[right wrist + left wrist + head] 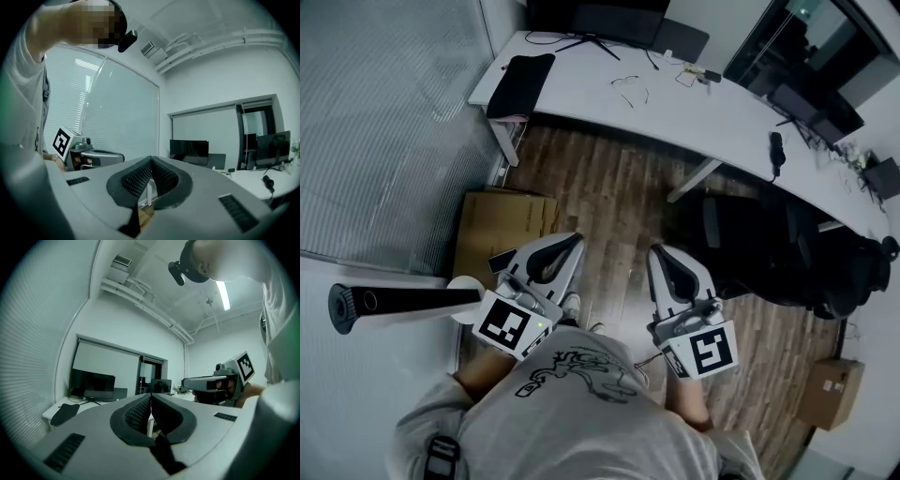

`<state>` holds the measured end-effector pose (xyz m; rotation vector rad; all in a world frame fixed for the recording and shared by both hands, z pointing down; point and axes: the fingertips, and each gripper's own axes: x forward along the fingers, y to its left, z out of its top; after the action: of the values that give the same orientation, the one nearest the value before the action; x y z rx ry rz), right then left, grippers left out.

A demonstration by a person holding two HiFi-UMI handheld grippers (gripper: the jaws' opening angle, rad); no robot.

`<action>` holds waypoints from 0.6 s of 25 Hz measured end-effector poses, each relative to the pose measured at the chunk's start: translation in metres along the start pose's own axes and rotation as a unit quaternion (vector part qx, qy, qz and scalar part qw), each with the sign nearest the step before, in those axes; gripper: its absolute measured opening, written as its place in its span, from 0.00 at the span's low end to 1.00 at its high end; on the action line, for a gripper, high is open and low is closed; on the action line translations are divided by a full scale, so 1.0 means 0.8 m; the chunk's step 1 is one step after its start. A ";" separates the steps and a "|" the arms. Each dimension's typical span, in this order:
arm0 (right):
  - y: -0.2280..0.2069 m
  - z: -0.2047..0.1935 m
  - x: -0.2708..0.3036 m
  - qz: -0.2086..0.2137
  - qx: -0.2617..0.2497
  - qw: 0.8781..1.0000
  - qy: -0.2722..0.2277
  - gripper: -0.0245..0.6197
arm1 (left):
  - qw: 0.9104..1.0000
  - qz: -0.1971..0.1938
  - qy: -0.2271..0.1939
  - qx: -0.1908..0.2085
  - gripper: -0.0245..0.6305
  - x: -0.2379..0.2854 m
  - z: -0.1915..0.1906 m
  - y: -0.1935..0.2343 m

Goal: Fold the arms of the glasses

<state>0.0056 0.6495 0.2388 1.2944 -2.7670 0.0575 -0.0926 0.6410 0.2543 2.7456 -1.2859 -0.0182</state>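
Standing well back from the desk (pixel 581 89), we are holding the left gripper (pixel 574 242) and right gripper (pixel 660 253) level, both clenched on nothing. The glasses (pixel 630 90) are lying on the desk. We judge the fold not begun; the next move calls for approaching and opening the jaws.

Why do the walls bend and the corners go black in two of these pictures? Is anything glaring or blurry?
Left gripper view: fisheye lens curves walls, blackens corners; the long ceiling strip light glares white; the grey left gripper, jaws shut, looks soft. Right gripper view: same bending; window blinds bright. Head view: dim, bluish; the long white desk bows.
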 end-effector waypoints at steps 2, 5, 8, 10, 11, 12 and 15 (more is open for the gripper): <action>0.010 -0.003 0.016 -0.002 -0.001 1.000 0.001 0.05 | 1.000 0.000 0.001 0.002 0.07 -0.008 -0.002 0.020; 0.019 -0.010 0.034 -0.010 0.006 1.000 0.005 0.05 | 1.000 -0.004 -0.002 -0.001 0.07 -0.014 -0.005 0.045; 0.020 -0.013 0.051 -0.013 0.010 1.000 0.011 0.05 | 1.000 -0.005 0.009 -0.008 0.07 -0.016 -0.009 0.063; 0.019 -0.015 0.060 -0.014 0.011 1.000 0.015 0.05 | 1.000 -0.006 0.015 -0.012 0.07 -0.015 -0.012 0.071; 0.018 -0.016 0.065 -0.014 0.011 1.000 0.016 0.05 | 1.000 -0.006 0.016 -0.015 0.07 -0.014 -0.013 0.075; 0.018 -0.016 0.070 -0.014 0.011 1.000 0.016 0.05 | 1.000 -0.006 0.017 -0.017 0.07 -0.012 -0.015 0.079; 0.014 -0.018 0.083 -0.012 0.008 1.000 0.015 0.05 | 1.000 -0.006 0.016 -0.019 0.07 -0.005 -0.019 0.090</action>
<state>-0.0445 0.6065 0.2596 1.3188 -2.7311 0.0978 -0.1492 0.6001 0.2770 2.7100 -1.2465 -0.0001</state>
